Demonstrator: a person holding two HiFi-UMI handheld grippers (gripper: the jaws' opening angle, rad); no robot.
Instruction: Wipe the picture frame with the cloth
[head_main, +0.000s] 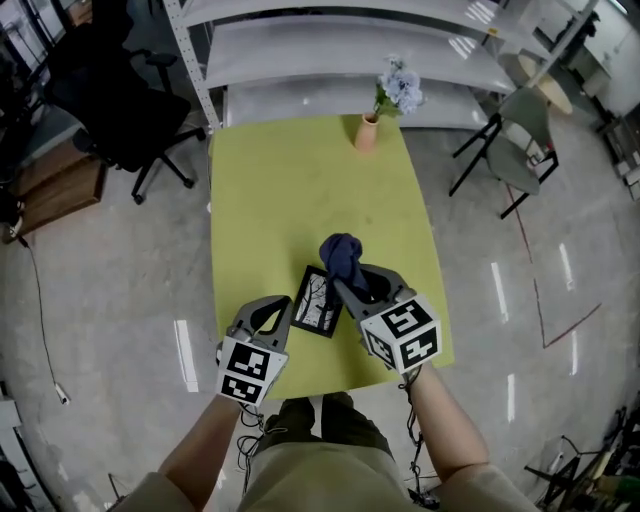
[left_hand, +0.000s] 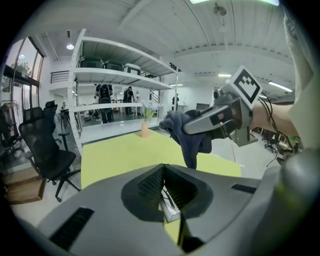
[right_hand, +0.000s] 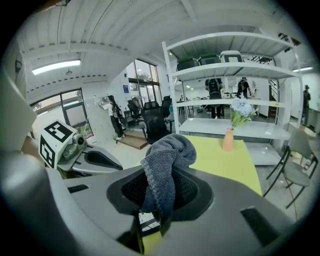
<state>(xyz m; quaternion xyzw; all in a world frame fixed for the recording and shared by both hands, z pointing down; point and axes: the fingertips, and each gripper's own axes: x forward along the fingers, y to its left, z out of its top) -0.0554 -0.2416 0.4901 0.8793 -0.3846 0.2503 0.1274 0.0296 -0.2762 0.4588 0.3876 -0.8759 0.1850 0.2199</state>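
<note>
A small black picture frame (head_main: 316, 300) with a pale print lies near the front of the yellow-green table (head_main: 300, 180). My left gripper (head_main: 288, 312) is at the frame's left edge. In the left gripper view its jaws are shut on that edge of the frame (left_hand: 170, 204). My right gripper (head_main: 345, 285) is shut on a dark blue knitted cloth (head_main: 342, 256), which bunches up above the frame's far right corner. The cloth (right_hand: 162, 170) hangs between the right jaws, over the frame.
A peach vase with pale flowers (head_main: 368, 132) stands at the table's far edge. White shelving (head_main: 340, 50) runs behind the table. A black office chair (head_main: 120, 100) is on the far left and a folding chair (head_main: 520, 140) on the far right.
</note>
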